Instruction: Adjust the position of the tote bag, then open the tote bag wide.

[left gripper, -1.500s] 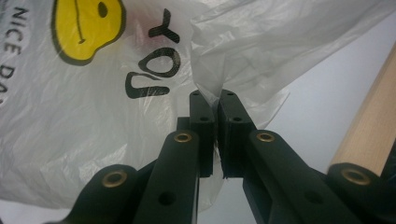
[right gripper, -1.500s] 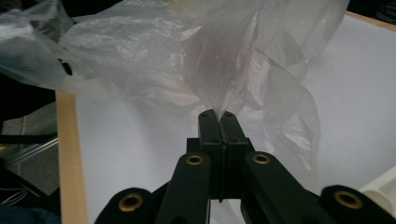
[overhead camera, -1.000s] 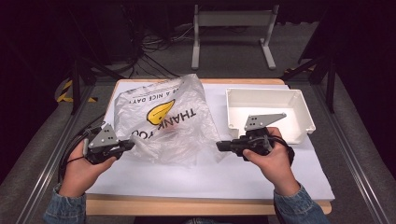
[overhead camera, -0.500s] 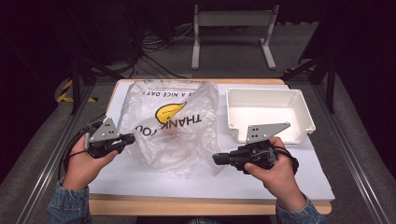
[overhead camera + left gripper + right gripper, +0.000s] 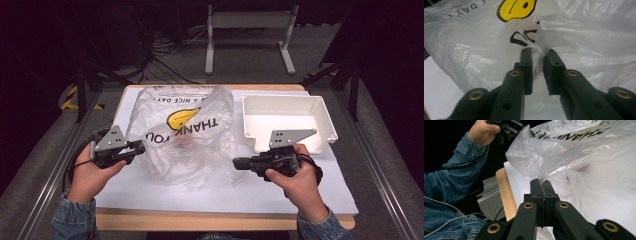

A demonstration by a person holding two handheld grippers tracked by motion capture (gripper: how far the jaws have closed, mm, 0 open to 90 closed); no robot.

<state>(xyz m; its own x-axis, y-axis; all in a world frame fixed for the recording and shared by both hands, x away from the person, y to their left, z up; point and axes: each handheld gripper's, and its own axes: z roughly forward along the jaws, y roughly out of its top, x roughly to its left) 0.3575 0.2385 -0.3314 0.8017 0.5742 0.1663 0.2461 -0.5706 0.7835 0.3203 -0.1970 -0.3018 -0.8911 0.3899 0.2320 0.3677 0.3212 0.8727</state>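
Observation:
A clear plastic bag [image 5: 185, 135] with a yellow smiley and "THANK YOU" print lies crumpled on the white-covered table. A faint pinkish shape shows through its film. My left gripper [image 5: 139, 148] is at the bag's left edge. In the left gripper view its jaws [image 5: 537, 53] have just been opening: a small gap separates the pads, with a fold of the bag [image 5: 474, 45] loose between them. My right gripper [image 5: 236, 163] is at the bag's near right corner. In the right gripper view it [image 5: 541, 182] is shut on a pinch of the bag [image 5: 586, 170].
An empty white tray [image 5: 325, 120] stands at the right of the table, just beyond my right hand. White paper [image 5: 210, 192] covers the wooden tabletop. A metal stand [image 5: 247, 35] and cables lie on the floor behind the table.
My right gripper has pulled its corner of the bag toward the near edge and slightly left, which bunched the bag up. The left hand has held its place, and its jaws have parted a little.

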